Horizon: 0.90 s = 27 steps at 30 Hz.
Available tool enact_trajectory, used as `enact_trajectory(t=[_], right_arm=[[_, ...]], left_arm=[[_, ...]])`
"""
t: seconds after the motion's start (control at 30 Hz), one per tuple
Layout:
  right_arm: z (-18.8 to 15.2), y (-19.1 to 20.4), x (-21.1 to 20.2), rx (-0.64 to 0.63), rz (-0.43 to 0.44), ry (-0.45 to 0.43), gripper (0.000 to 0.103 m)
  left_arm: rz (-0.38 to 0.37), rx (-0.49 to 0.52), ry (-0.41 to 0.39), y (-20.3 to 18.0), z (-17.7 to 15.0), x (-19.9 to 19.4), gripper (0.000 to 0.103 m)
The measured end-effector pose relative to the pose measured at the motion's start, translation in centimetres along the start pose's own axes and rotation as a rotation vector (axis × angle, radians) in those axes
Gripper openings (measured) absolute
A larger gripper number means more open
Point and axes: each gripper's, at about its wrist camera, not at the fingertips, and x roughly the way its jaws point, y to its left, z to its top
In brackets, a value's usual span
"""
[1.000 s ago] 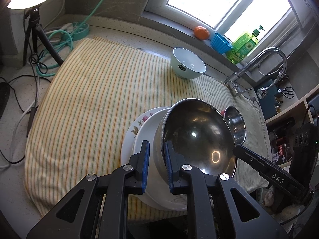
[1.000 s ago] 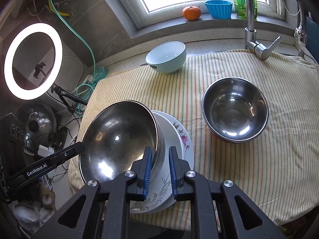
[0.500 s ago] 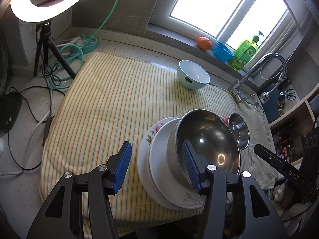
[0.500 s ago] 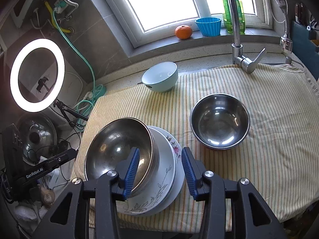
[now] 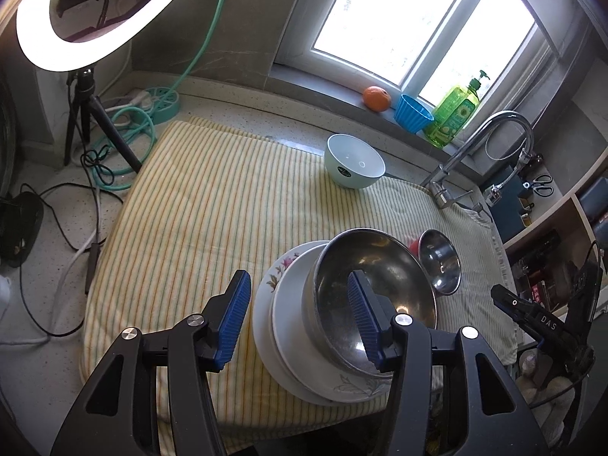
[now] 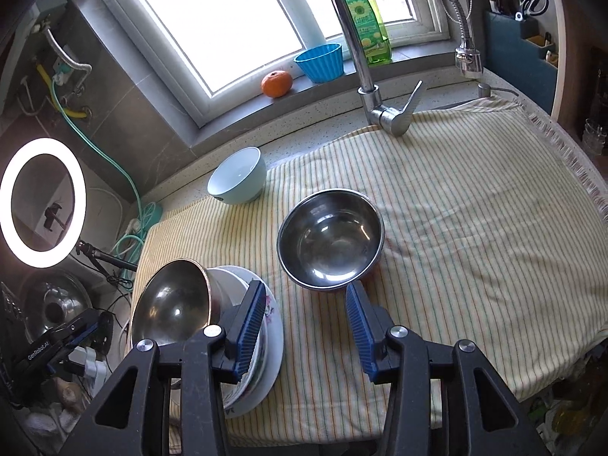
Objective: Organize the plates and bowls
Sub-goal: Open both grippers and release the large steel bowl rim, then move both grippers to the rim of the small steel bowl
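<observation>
With both claws standing open and empty, I'd take the loose steel bowl (image 6: pixel 330 238) next; right gripper (image 6: pixel 304 326) straddles its near rim, closes firmly, lifts level, then nests it in the stacked steel bowl (image 5: pixel 374 296) beneath the left gripper (image 5: pixel 300 319).

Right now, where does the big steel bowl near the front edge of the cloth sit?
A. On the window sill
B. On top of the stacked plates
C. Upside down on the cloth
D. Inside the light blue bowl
B: the big steel bowl rests open side up on the stacked plates, far from the light blue bowl.
</observation>
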Motion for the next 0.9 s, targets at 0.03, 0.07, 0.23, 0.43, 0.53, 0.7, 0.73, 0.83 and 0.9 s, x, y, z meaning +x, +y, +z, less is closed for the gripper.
enact_trajectory(t=[0.03,0.07,0.23,0.43,0.53,0.7,0.73,0.83,0.9], right_arm=[[0.3,-0.3,0.0,-0.002,-0.001,-0.001,0.040],[0.6,-0.6,0.1,-0.005,0.001,-0.002,0.040],[2.4,-2.0,0.6,-0.038,0.018,0.010,0.040],[4.8,-4.1,1.3,-0.093,0.040,0.038,0.040],[5.9,-5.1,1.6,-0.126,0.049,0.051,0.040],[7.7,-6.6,2.5,-0.191,0.065,0.075,0.040],[8.0,-6.8,2.7,-0.200,0.071,0.080,0.040],[8.8,-7.5,3.5,-0.221,0.091,0.095,0.040],[9.2,-7.8,4.1,-0.237,0.105,0.107,0.040]], left_arm=[[0.001,0.003,-0.005,-0.4,0.0,0.0,0.052],[0.003,0.006,-0.011,-0.8,0.1,0.0,0.052],[0.001,-0.006,-0.032,-3.3,0.2,0.3,0.052],[-0.006,-0.004,-0.044,-7.6,0.2,1.6,0.052],[-0.015,0.003,-0.041,-10.1,0.0,2.7,0.052],[-0.029,0.015,-0.025,-13.7,-0.7,4.7,0.052],[-0.028,0.020,-0.019,-14.5,-0.8,5.2,0.052],[-0.024,0.021,-0.002,-16.0,-1.2,6.7,0.052],[-0.020,0.018,0.010,-16.9,-1.4,7.7,0.052]])
